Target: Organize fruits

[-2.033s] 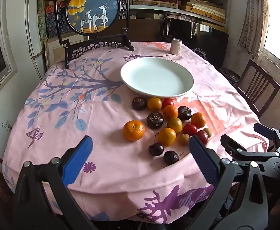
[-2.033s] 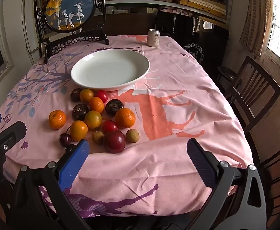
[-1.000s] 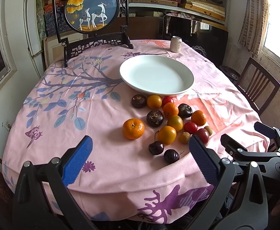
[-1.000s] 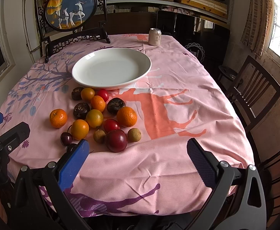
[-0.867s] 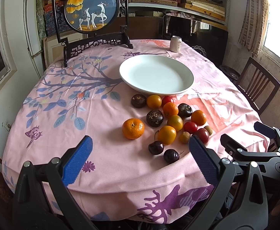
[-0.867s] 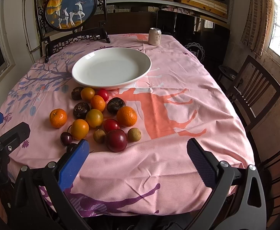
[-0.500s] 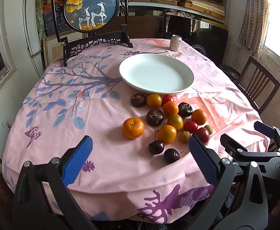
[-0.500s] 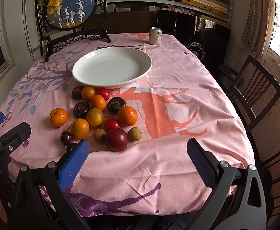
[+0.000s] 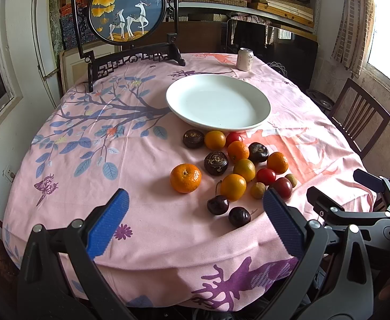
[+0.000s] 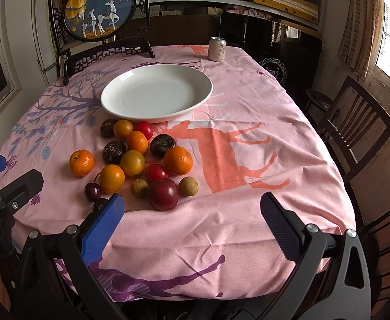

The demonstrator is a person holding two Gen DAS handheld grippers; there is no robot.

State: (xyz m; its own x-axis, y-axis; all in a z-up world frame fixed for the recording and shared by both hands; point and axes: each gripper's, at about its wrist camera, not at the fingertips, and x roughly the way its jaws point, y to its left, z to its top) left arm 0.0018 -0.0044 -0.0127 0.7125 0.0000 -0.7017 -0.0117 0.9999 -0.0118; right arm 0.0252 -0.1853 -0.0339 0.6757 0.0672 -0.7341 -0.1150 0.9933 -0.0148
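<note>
Fruits (image 9: 232, 165) lie loose in a cluster on the pink cloth of the counter (image 9: 141, 226), nearest the front edge. Left hand-held gripper (image 9: 195, 221) and right hand-held gripper (image 10: 192, 221) hover at that edge, each with its blue pads spread wide and gripping nothing. Two dark cherries (image 9: 228, 210) sit closest, then a dark red plum (image 10: 163, 194) with two small brown longans (image 10: 188, 186) beside it. A mandarin (image 9: 185, 178) sits slightly apart at the cluster's left. Beyond the fruits a white plate (image 9: 261, 122) holds nothing. Farther back stand a drink can (image 10: 217, 49) and a round framed deer panel (image 9: 127, 8).
</note>
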